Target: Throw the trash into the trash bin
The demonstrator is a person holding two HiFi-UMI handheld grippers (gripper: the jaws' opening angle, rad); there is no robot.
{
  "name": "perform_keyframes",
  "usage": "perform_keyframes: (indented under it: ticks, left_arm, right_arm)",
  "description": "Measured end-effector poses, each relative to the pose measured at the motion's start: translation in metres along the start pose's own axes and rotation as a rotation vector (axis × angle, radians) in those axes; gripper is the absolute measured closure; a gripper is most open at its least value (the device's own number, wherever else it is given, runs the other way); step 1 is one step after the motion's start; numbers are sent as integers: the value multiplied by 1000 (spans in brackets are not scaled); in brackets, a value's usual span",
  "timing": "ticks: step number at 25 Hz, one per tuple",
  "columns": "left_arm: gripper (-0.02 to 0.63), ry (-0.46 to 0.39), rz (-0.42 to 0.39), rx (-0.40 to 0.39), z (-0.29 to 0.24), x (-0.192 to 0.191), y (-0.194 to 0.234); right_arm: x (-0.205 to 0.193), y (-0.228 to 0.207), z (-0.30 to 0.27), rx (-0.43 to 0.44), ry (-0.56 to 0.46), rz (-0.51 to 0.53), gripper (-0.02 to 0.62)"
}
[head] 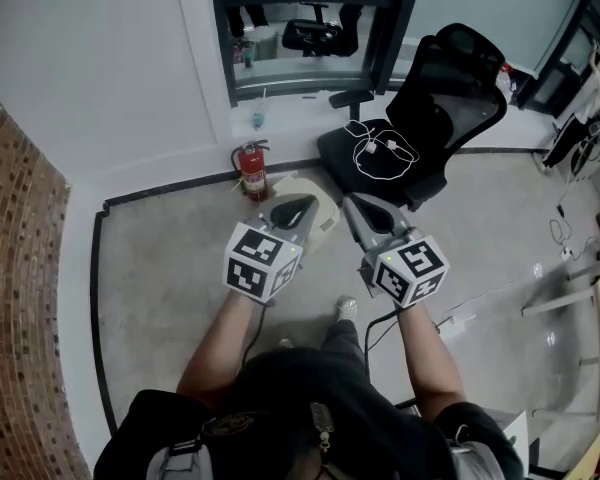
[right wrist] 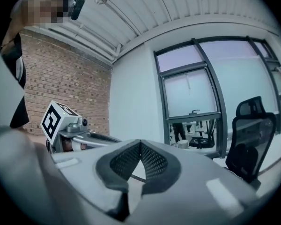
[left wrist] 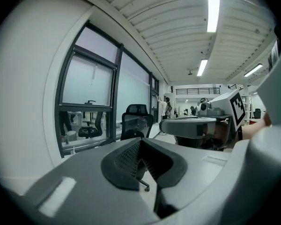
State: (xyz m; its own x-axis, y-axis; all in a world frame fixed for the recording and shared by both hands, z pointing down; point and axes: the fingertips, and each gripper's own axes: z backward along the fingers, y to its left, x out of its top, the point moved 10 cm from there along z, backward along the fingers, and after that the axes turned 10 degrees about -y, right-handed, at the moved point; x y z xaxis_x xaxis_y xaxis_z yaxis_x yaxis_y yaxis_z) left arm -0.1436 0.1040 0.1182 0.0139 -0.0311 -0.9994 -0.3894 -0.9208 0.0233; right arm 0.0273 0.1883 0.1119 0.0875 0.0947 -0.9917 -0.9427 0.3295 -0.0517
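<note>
Both grippers are held up side by side in front of the person, pointing roughly level. In the head view my left gripper (head: 302, 206) is shut with nothing between its jaws; its own view shows the ribbed pads (left wrist: 131, 156) meeting at the tip. My right gripper (head: 352, 204) is shut and empty too, its pads (right wrist: 152, 161) closed together. A cream rounded thing (head: 325, 216), possibly the bin, sits on the floor below and beyond the grippers, mostly hidden by them. No trash is in sight.
A red fire extinguisher (head: 252, 173) stands at the wall. A black office chair (head: 420, 133) with a white cable on its seat is at the right. A cup with a straw (head: 258, 118) sits by the dark-framed window (head: 310, 28). A brick wall (head: 20, 298) runs along the left.
</note>
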Motion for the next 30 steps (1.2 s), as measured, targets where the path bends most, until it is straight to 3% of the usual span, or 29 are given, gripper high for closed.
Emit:
perform_keyframes:
  ticks: [13,30]
  left_arm:
    - [598,-21,-24,-1,16,17,-19]
    - [598,-29,-19,3,18,21,-13]
  right_arm:
    - [18,20,10,23,-31,9,594]
    - [23,19,9,0,-47,6,593]
